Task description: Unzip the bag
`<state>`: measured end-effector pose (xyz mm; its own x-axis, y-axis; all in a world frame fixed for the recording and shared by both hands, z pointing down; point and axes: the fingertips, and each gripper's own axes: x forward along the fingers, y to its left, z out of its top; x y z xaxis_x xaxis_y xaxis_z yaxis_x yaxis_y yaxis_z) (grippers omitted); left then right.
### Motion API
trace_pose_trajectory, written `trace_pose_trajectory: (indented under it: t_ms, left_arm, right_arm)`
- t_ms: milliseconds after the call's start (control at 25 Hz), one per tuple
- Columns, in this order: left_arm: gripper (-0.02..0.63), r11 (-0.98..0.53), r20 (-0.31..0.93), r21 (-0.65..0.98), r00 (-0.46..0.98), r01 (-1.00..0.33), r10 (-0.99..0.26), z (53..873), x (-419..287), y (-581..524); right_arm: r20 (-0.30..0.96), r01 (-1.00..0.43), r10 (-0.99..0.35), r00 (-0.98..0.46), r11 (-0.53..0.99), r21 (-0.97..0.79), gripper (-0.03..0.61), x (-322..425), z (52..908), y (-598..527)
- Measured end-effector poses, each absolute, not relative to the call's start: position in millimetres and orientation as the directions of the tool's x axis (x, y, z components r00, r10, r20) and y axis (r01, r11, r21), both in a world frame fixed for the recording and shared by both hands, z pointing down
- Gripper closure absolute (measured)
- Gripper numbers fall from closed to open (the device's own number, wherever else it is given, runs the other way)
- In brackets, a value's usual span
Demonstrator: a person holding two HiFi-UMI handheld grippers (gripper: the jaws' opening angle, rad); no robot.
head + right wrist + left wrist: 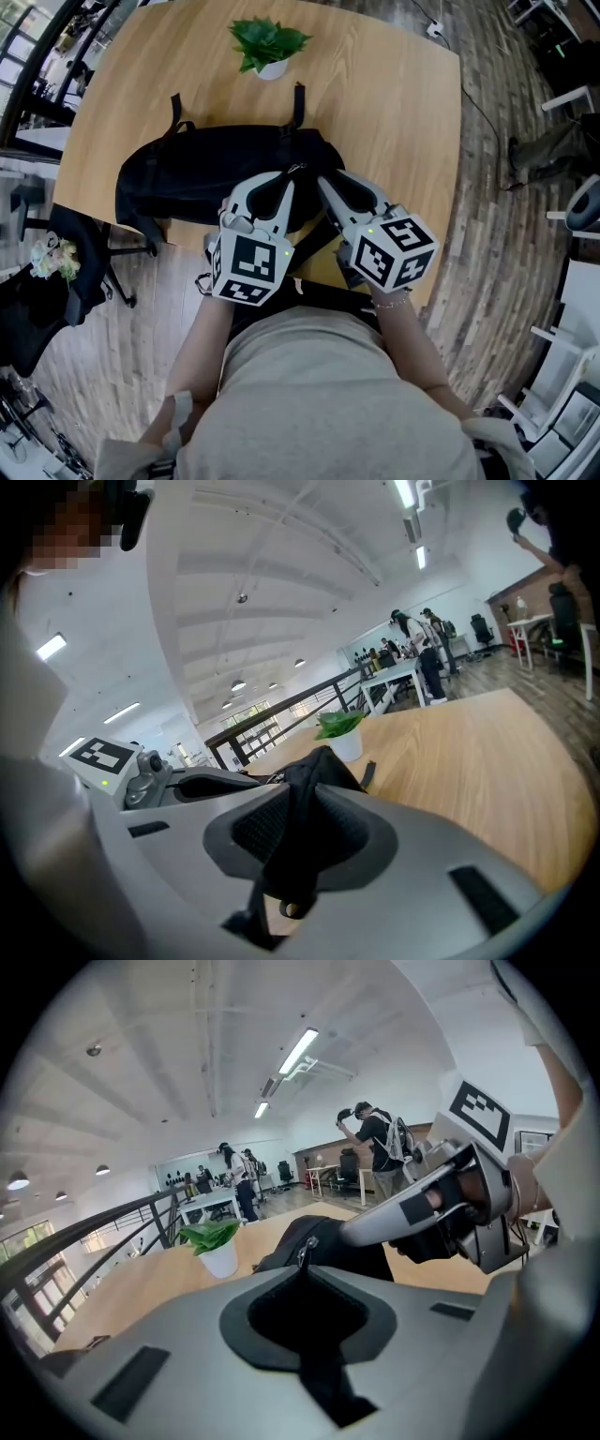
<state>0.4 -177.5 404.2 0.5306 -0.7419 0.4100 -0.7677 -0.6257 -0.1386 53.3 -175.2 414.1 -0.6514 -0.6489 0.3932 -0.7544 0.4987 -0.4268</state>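
Two grippers worked at the near edge. The left gripper (302, 1269) had its jaws pinched together on the zipper pull (303, 1252). The right gripper (314, 761) was clamped on a fold of the one black bag (187, 173), which lay on the wooden table (394, 103). Beyond it stood one potted plant (269, 47).

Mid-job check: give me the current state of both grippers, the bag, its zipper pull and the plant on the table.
left gripper, shut on the zipper pull
zipper pull, pinched at the jaw tips, standing up
right gripper, shut on a raised fold of the bag
bag, lying on the table; how far it is unzipped cannot be told
potted plant, upright beyond the bag, apart from it
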Motion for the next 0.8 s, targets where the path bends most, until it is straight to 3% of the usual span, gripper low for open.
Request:
trace_pose_trajectory:
  t_ms: [400, 800]
  left_arm:
    - [0.569, -0.634, 0.426, -0.1, 0.542, -0.767, -0.724, 407.7, 5.3, -174.6]
    - [0.549, -0.68, 0.47, -0.271, 0.523, -0.681, -0.711, 416.3, 10.6, -176.1]
  right_arm:
    - [0.388, -0.755, -0.654, -0.65, 0.498, -0.426, 0.488, 53.8, 413.4, -175.1]
    - [0.391, -0.756, -0.651, -0.651, 0.505, -0.417, 0.488, 53.1, 414.3, -176.1]
